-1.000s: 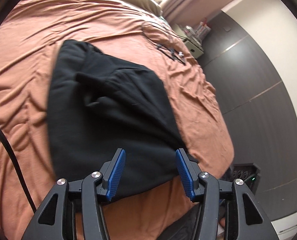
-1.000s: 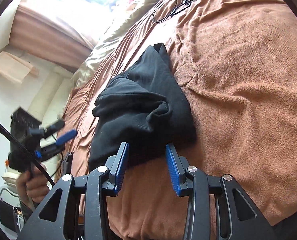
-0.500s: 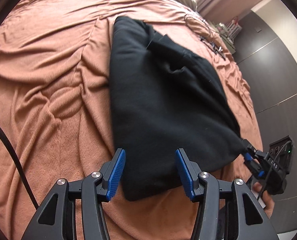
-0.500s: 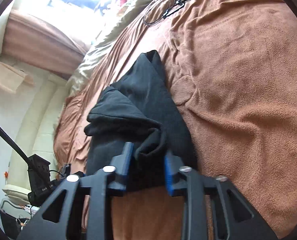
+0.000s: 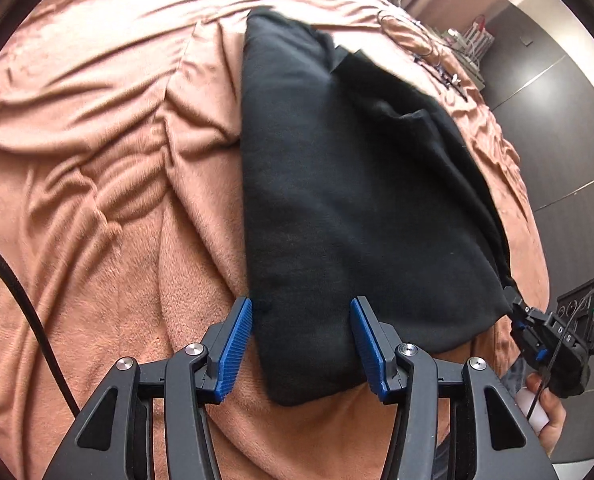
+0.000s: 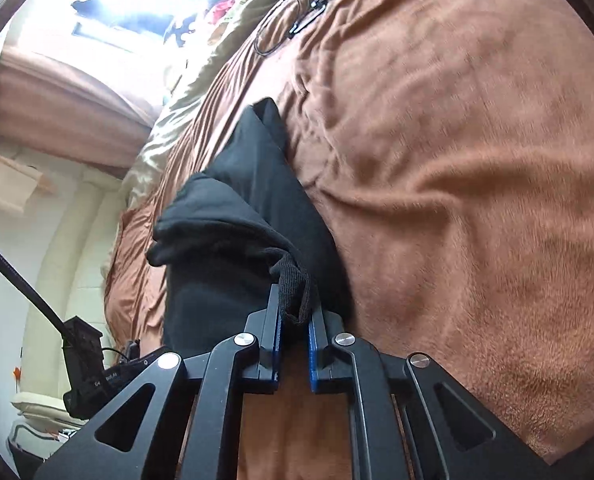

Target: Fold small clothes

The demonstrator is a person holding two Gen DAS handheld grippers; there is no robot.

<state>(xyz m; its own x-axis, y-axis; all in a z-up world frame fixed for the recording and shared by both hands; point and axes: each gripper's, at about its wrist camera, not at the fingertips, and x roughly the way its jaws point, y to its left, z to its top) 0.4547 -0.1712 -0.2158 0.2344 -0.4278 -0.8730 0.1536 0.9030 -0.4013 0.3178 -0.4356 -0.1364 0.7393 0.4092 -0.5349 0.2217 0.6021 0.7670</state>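
A black garment (image 5: 357, 184) lies on a brown blanket (image 5: 97, 184) over a bed. My left gripper (image 5: 301, 308) is open, its blue pads on either side of the garment's near left corner, with the cloth between them. My right gripper (image 6: 294, 304) is shut on the ribbed hem (image 6: 293, 284) at the garment's right corner, and the garment (image 6: 233, 216) bunches up behind it. The right gripper also shows at the right edge of the left wrist view (image 5: 529, 320), holding that corner.
Black cables (image 5: 429, 52) lie on the blanket at the far side, also in the right wrist view (image 6: 293, 20). A pale olive cover (image 6: 217, 56) lies beyond. Dark wall panels (image 5: 557, 120) stand to the right of the bed.
My right gripper moved up to the garment's corner and shut on the hem. My left gripper moved closer, and its open fingers now straddle the near left corner.
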